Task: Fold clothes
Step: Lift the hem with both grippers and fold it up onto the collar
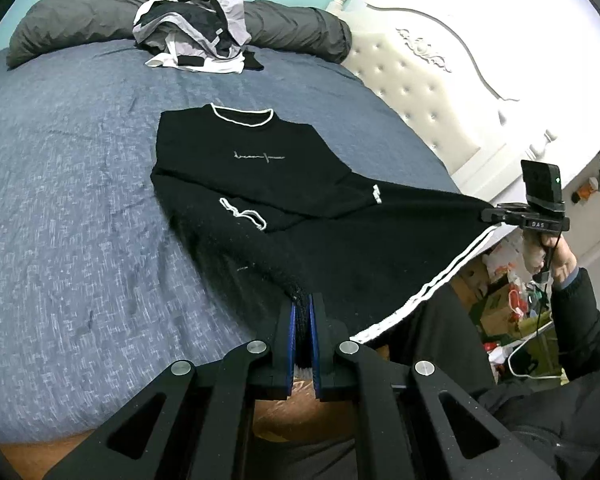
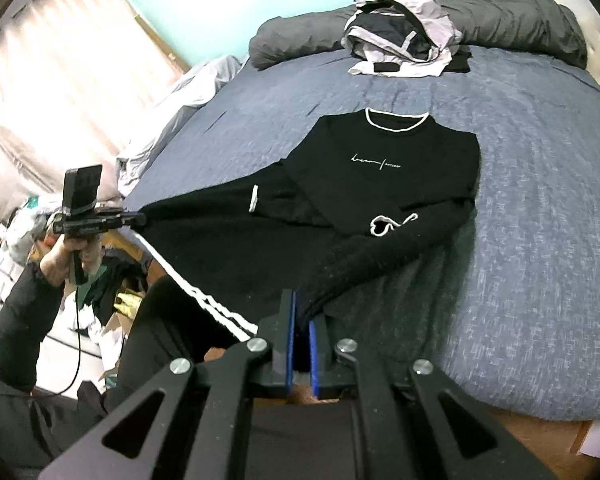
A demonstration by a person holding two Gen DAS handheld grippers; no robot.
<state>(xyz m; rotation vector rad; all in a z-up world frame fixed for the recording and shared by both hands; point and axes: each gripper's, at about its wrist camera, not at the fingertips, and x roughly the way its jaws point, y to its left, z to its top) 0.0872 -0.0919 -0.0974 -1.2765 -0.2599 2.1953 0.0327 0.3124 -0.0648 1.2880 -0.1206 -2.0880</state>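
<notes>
1. A sweater [image 1: 256,160] lies flat on the bed [image 1: 80,200], its neck toward the far side and its sleeves crossed over the front.
2. Its hem is lifted off the bed's near edge, one corner in the left tongs [image 1: 303,312], the other in the right tongs [image 2: 302,312].
3. Behind the sweater, a pile of clothes [image 1: 196,32] sits on the bed, against a rolled duvet [image 1: 300,28] along the far edge.
4. The headboard [image 1: 432,92] stands at the bed's right.
</notes>
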